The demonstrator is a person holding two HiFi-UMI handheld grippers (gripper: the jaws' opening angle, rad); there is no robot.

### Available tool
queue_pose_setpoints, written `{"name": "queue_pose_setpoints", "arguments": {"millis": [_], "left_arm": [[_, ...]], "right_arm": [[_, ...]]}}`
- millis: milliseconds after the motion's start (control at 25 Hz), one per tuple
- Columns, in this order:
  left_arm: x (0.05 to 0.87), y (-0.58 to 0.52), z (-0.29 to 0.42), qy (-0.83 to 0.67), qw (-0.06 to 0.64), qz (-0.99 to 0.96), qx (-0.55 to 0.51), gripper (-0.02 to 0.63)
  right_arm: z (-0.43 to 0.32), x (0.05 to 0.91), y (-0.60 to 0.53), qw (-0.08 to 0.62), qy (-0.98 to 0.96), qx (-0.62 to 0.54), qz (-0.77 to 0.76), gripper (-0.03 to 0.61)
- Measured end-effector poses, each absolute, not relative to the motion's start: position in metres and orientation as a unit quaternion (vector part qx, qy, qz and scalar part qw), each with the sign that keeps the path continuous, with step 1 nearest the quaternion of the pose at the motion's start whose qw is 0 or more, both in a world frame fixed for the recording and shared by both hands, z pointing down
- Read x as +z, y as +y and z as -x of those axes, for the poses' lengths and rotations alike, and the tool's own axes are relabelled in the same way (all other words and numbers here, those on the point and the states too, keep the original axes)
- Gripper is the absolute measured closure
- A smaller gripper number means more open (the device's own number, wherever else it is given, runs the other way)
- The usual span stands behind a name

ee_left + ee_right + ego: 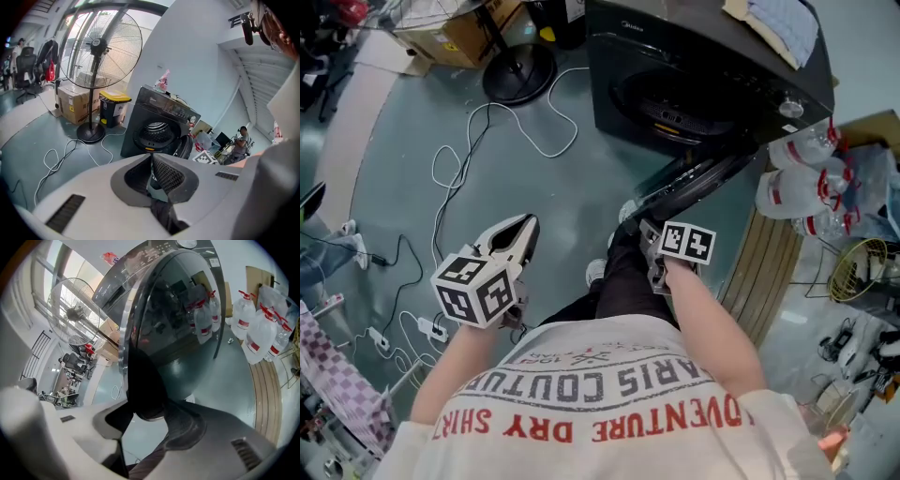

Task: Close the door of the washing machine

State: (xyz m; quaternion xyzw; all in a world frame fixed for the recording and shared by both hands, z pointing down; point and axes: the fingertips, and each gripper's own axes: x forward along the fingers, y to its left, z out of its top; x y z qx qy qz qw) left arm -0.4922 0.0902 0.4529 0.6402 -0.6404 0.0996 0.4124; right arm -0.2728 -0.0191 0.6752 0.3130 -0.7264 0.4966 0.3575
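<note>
Your L gripper (151,155) is hanging out front of the washing machine (694,75), well apart from it, toward the head view's left. Its jaws are resting together w/ nothing between them.

Your R gripper (150,414) is sitting at the outer edge of the door (694,183). Its jaws are standing apart, w/ the door's dark rim between them.

The door is standing open, swung out from the machine's front toward you. The drum opening (675,108) is showing behind it.

Clear water jugs (802,178) are standing just beside the machine's right side. A pale cloth (778,23) is lying on the machine's top. A fan base (518,73) is standing near the machine's left side, w/ white cables (459,159) trailing across the floor in front. A cardboard box (455,37) is sitting further left, beyond the fan.
</note>
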Motion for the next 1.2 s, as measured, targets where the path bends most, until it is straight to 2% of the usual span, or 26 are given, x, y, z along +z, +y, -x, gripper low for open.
{"name": "queue_pose_setpoints", "arguments": {"millis": [280, 560, 920, 1200], "left_arm": [[0.453, 0.098, 0.515, -0.659, 0.42, -0.617, 0.093, 0.575], [0.453, 0.099, 0.545, -0.68, 0.426, -0.591, 0.081, 0.575], [0.45, 0.082, 0.573, -0.695, 0.428, -0.574, 0.068, 0.575], [0.446, 0.063, 0.595, -0.705, 0.424, -0.565, 0.059, 0.575]], "right_arm": [[0.312, 0.67, -0.033, 0.341, -0.744, 0.5, -0.282, 0.36], [0.349, 0.664, -0.053, 0.339, -0.776, 0.471, -0.246, 0.399], [0.388, 0.654, -0.084, 0.34, -0.806, 0.439, -0.206, 0.397], [0.402, 0.65, -0.116, 0.348, -0.821, 0.404, -0.206, 0.468]]}}
